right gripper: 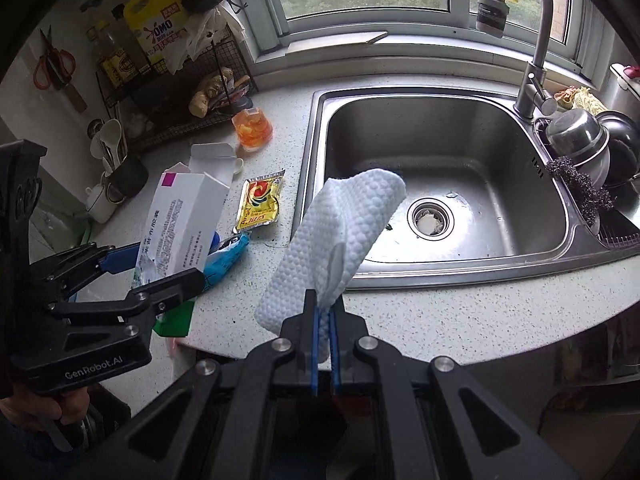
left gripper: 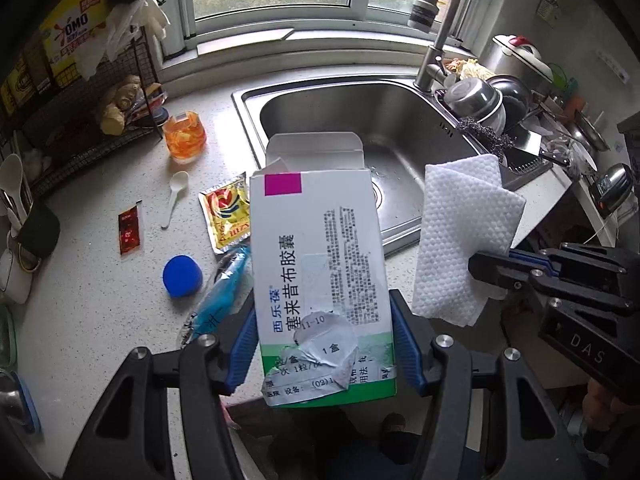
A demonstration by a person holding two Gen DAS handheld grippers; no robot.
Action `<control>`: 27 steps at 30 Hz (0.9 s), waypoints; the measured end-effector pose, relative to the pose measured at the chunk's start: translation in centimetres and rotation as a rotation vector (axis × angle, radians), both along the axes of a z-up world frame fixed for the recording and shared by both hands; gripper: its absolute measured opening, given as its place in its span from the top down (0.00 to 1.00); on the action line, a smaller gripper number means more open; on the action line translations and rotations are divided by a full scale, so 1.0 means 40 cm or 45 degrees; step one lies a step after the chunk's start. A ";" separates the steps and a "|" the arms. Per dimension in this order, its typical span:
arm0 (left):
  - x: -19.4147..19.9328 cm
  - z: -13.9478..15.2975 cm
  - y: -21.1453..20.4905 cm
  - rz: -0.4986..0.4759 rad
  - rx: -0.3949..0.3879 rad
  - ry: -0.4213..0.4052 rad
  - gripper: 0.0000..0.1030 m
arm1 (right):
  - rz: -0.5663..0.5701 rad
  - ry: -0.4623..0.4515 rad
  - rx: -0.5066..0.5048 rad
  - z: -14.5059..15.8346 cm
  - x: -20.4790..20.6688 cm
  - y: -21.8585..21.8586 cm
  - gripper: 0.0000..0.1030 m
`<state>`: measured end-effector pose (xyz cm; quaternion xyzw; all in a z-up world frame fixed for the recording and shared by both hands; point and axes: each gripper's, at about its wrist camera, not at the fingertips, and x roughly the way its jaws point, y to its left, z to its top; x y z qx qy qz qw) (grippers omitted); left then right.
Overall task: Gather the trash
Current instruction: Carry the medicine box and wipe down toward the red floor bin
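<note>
— Two pieces of trash are up off the surface (left gripper: 100, 320). What are we pinching?
— Our left gripper (left gripper: 320, 354) clamps the medicine box (left gripper: 320, 264), its torn label reading "1盒". Our right gripper (right gripper: 325, 322) is pressed together on the white paper towel (right gripper: 340, 232). "OMO" shows on the yellow jug (right gripper: 154, 32).

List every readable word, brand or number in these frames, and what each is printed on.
"OMO": yellow detergent bottle.
"西乐葆" and "塞来昔布胶囊": medicine box held in the left claw.
"11-10", "1盒": torn sticker on that box.
"GenRobot.AI", "DAS": claw bodies.
Box fine print and yellow sachet text: too small to read.
</note>
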<state>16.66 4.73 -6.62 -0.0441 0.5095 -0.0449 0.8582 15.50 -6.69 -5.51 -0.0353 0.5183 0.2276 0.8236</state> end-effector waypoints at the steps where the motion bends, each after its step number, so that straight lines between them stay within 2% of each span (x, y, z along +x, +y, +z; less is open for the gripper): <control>1: -0.011 0.000 -0.026 -0.010 -0.003 0.008 0.44 | -0.004 0.000 0.004 0.001 -0.015 -0.018 0.96; 9: -0.113 -0.001 -0.215 -0.070 0.023 0.032 0.44 | -0.039 0.005 0.033 0.000 -0.146 -0.177 0.96; 16: -0.194 -0.026 -0.369 -0.120 0.090 0.033 0.44 | -0.059 0.003 0.066 -0.010 -0.245 -0.310 0.96; 19: -0.221 -0.051 -0.416 -0.137 0.124 0.051 0.44 | -0.063 -0.006 0.066 -0.029 -0.274 -0.351 0.96; 27: -0.272 -0.173 -0.477 -0.106 0.120 0.186 0.44 | -0.096 0.112 0.117 -0.140 -0.337 -0.411 0.96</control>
